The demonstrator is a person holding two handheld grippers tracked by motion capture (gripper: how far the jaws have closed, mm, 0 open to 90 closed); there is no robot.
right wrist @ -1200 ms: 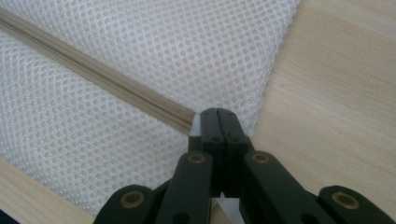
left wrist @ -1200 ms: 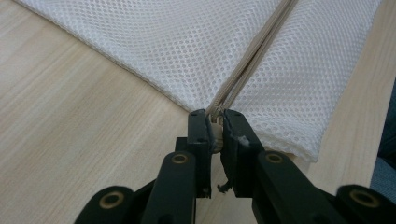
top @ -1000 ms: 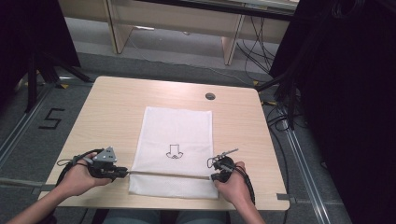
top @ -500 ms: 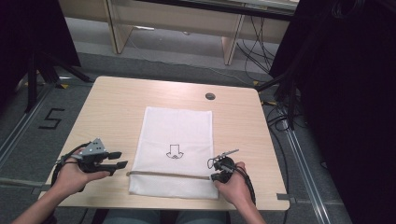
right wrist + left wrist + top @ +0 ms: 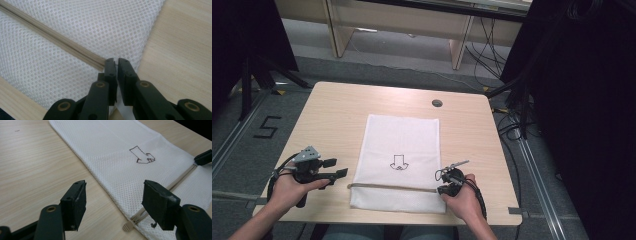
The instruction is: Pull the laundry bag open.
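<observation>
A white mesh bag (image 5: pixel 401 162) lay flat on the counter (image 5: pixel 337 115), nearer the person's edge, its long side running away from the person. A small dark drawing (image 5: pixel 399 163) marked its middle. A beige zip (image 5: pixel 392 187) crossed the bag near its close end, from the left edge to the right edge.

The left hand-held gripper (image 5: pixel 339 168) sat just left of the bag, over bare counter, pointing toward the bag's left edge. Its jaws had just been opening and stood wide apart with nothing between them. In the left gripper view the zip pull (image 5: pixel 128 226) lay on the counter at the bag's edge, between the two jaws but beyond them, touched by neither.

The right hand-held gripper (image 5: pixel 445 186) sat at the bag's right edge, at the end of the zip. In the right gripper view its jaws (image 5: pixel 115 62) stood almost together, a narrow slit between them, with the mesh at the zip's end (image 5: pixel 100 63) caught in that slit. They had just been opening a little; whether the pads pressed on the cloth I could not tell

Both hands (image 5: pixel 287 192) rested low near the counter's close edge
</observation>
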